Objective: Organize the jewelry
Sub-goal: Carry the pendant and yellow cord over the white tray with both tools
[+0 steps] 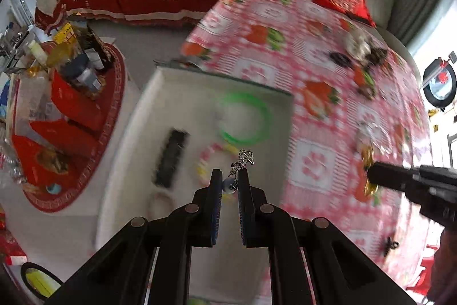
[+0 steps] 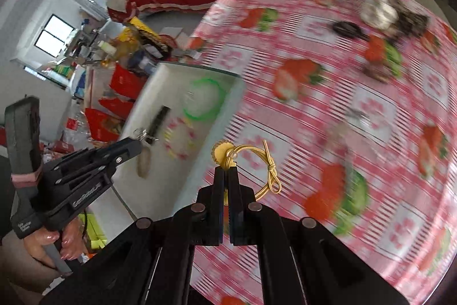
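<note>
Broadly, the bench (image 1: pixel 328 82) under its pink strawberry cloth carries a white tray (image 1: pixel 137 116) at its left edge, where sorted pieces already lie: a green bangle (image 1: pixel 245 116), a bead bracelet (image 1: pixel 211 156). Loose jewelry (image 1: pixel 360 47) waits far right. Over the tray, the left tool (image 1: pixel 230 176) pinches a silver pendant (image 1: pixel 242 162); the right tool (image 2: pixel 227 170) is pressed onto a gold wire bangle (image 2: pixel 257 162), likely both bound for the tray.

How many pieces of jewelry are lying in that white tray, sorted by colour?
Green bangle: 1
Pink and yellow bead bracelet: 1
Black piece: 1
Pale piece: 1
Total in the white tray: 4
</note>
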`<state>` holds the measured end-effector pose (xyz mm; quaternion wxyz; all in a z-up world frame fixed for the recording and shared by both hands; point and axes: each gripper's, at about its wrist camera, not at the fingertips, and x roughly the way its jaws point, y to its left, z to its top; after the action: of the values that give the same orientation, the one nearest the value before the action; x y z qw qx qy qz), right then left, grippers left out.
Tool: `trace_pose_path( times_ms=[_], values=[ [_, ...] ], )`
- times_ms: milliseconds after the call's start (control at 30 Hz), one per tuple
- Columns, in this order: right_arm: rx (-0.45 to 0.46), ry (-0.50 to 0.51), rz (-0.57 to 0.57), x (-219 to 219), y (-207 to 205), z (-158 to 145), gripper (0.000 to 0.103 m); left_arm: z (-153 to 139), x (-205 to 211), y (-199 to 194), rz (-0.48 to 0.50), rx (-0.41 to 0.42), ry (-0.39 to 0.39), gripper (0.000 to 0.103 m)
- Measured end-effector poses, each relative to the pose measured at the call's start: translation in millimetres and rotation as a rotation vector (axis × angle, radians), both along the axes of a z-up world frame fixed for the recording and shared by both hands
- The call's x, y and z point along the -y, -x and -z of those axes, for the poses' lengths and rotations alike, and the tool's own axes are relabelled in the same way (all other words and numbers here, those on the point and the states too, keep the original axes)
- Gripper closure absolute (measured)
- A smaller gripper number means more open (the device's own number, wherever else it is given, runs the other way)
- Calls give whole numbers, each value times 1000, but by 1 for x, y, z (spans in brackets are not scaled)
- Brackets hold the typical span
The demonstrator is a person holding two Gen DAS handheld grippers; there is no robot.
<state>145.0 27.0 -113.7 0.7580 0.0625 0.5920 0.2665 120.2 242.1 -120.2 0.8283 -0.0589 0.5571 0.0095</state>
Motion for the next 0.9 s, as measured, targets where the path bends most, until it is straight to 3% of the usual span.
trace_pose_path(
  times_ms=[200,367,633,900],
  values=[
    [-2,-15,-34,-68,-21,12,101,20,-46,-43,-27,-10,51,86],
    [-6,12,-54,-99,-33,23,101,39,-55,-72,-2,-19,29,86],
    [-31,38,-17,-116,-65,51,101,73,-56,-95,16,-47,7,86],
    [-71,70,0,-126,-83,80,101,87,-58,-99,14,-60,-30,86]
  ],
)
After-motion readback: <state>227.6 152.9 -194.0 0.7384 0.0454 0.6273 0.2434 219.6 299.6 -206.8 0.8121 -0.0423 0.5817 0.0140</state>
